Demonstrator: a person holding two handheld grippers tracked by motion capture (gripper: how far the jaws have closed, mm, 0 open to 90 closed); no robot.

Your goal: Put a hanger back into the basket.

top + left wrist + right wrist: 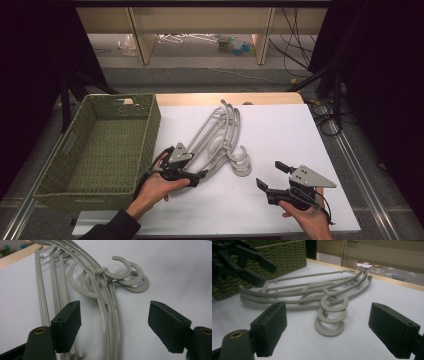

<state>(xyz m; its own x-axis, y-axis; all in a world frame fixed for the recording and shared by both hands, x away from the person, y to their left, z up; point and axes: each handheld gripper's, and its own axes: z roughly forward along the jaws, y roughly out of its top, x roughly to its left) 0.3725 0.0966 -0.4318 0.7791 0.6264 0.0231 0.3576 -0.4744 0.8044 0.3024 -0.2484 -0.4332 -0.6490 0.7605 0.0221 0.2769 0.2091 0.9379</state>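
Three grey plastic hangers lie stacked on the white table cover, their hooks pointing toward the person. My left gripper is open at the near-left end of the stack. In the left gripper view its jaws straddle the curved hanger arms without touching, and the hooks lie beyond. My right gripper is open, low over the table to the right of the hooks. In the right gripper view the hooks lie ahead between its jaws, with the left gripper farther off.
An empty green woven basket stands along the table's left side, close beside the hangers. The white cover is bare on the right. Beyond the wooden far edge are a shelf frame, floor clutter and cables.
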